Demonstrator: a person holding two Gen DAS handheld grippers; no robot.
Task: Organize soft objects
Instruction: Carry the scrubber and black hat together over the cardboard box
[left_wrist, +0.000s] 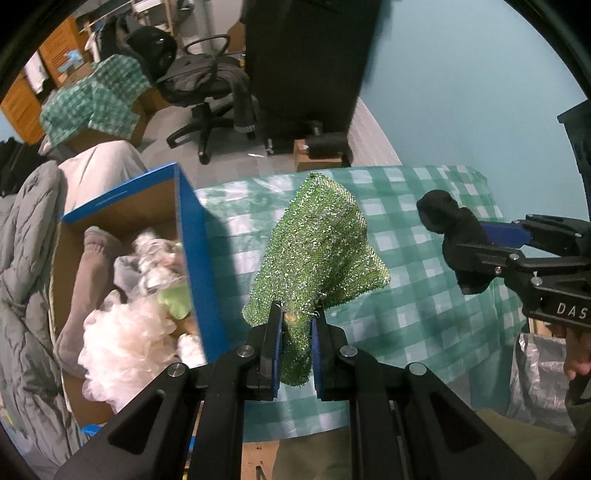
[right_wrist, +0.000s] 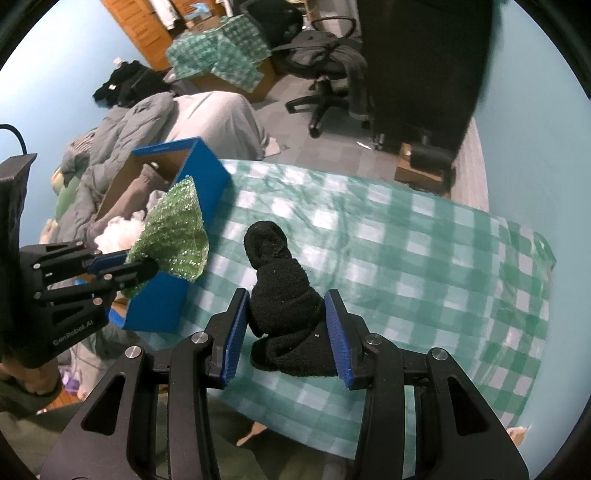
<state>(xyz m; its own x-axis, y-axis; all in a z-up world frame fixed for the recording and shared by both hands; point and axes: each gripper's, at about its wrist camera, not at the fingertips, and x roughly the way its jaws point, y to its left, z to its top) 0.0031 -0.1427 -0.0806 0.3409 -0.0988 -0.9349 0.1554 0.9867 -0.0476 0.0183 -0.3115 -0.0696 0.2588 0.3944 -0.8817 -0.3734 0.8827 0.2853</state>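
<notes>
**Two soft things held up beside the blue box**

While the left hand-held gripper (left_wrist: 297, 325) pinches a glittery green cloth (left_wrist: 321, 251) by its lower end, the cloth stands up from the blue pads, with its long axis running from the pads up to a narrow top corner. It widens in the middle, and one flap spreads out to the side away from the blue box (left_wrist: 192, 236). The cloth hangs clear above the checked worktop (left_wrist: 424, 321), just beside the box's near blue wall and not inside it.

In the right wrist view the same cloth (right_wrist: 173, 236) shows in front of the box's (right_wrist: 207, 173) open corner, its tip pointing up toward the box's rim.

The right hand-held gripper (right_wrist: 288, 325) is closed on a rolled black sock (right_wrist: 280, 291). The sock's bulky lower part sits between the two blue pads, with the pads partly spread around it. Its long axis runs away from the pads, ending in a rounded toe that points up and forward. The sock is well away from the box, over the middle of the worktop (right_wrist: 424, 258).

Inside the box lie a white mesh puff (left_wrist: 118, 339), a grey stuffed thing (left_wrist: 85, 280) and other soft pieces, blurred. A bare thumb (left_wrist: 578, 365) shows under the right gripper's body.
</notes>
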